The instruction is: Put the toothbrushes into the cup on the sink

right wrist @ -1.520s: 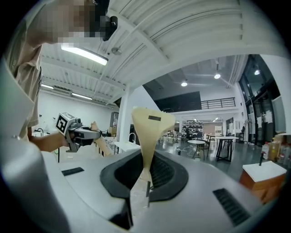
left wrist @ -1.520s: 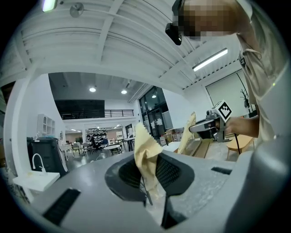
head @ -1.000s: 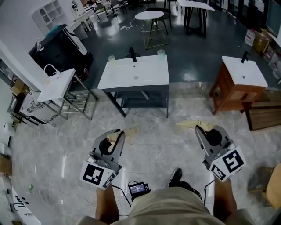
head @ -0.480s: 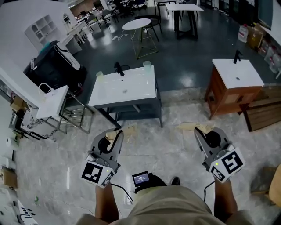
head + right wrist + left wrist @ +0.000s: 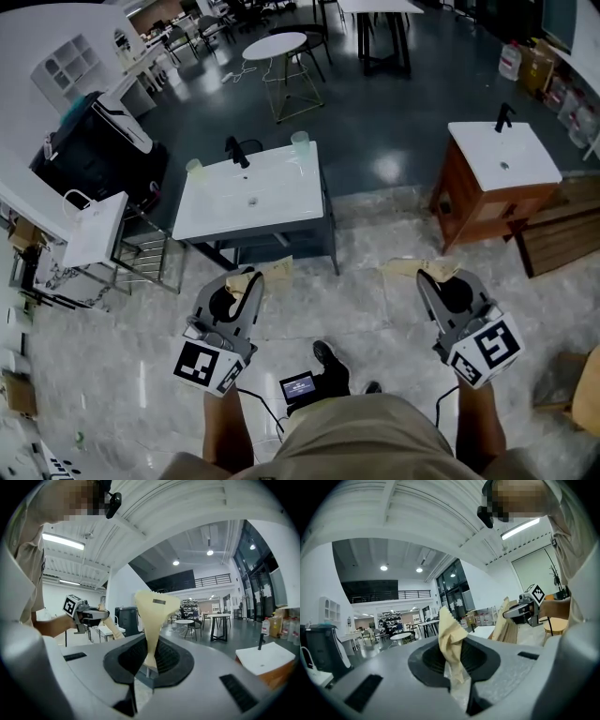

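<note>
Two sets of fingers pinch tight, the left gripper (image 5: 249, 282) and right gripper (image 5: 429, 275) each holding a wrapped toothbrush (image 5: 273, 273), but the cup (image 5: 300, 142) sits far off at 12 o'clock on the sink (image 5: 246, 204), so a floppy wrapper might slip out.

right: wooden cabinet (image 5: 472, 211) | far back: round white table (image 5: 275, 45) | left: black appliance (image 5: 89, 155)

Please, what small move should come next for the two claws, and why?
Probably carry both forward to the white sink: the left claw and right claw are each shut on a beige packet, and the cups on the sink's back edge stand well ahead of them.
</note>
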A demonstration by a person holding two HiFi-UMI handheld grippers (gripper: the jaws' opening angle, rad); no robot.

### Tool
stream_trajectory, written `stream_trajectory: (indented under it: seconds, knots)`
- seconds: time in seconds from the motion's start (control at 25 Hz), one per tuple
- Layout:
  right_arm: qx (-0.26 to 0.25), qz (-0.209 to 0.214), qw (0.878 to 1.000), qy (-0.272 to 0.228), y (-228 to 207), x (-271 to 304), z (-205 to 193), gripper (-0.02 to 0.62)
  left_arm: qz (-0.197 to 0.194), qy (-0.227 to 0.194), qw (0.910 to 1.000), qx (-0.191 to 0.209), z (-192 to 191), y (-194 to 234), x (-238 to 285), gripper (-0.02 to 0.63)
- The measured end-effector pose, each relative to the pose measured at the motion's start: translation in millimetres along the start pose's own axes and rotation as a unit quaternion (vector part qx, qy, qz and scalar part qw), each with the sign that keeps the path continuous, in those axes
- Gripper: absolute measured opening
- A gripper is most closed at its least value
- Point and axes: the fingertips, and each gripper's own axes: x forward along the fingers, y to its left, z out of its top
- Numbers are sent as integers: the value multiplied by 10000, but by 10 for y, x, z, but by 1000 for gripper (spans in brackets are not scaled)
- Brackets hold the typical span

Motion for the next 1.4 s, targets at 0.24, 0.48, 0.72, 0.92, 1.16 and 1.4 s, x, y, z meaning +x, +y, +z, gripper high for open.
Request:
stream_trajectory:
  seconds: [0.24, 0.48, 0.72, 0.92, 1.16, 1.4]
  knots:
    - [-151, -30, 9999, 43, -103, 760, 158, 32, 69, -135, 9998, -91, -147, 759, 283, 55]
    - [-340, -84, 9993, 107, -82, 1672, 349, 32, 150, -368, 9990, -180, -294, 1670, 466, 55]
    - [-506, -201, 9984, 119, -34, 2467, 641, 32, 116, -468, 9984, -282, -435, 2464, 584, 55]
    - [-591, -217, 9979, 177, -81, 2747, 657, 32, 149, -578, 9976, -363, -520, 2644, 598, 55]
    - [-586, -89, 9981, 180, -222, 3054, 602, 32, 384, -464, 9972, -438, -688, 2810, 616, 55]
    - [-513, 163, 9984, 145, -384, 3432, 572, 32, 707, -257, 9960, -480, -782, 3041, 681, 55]
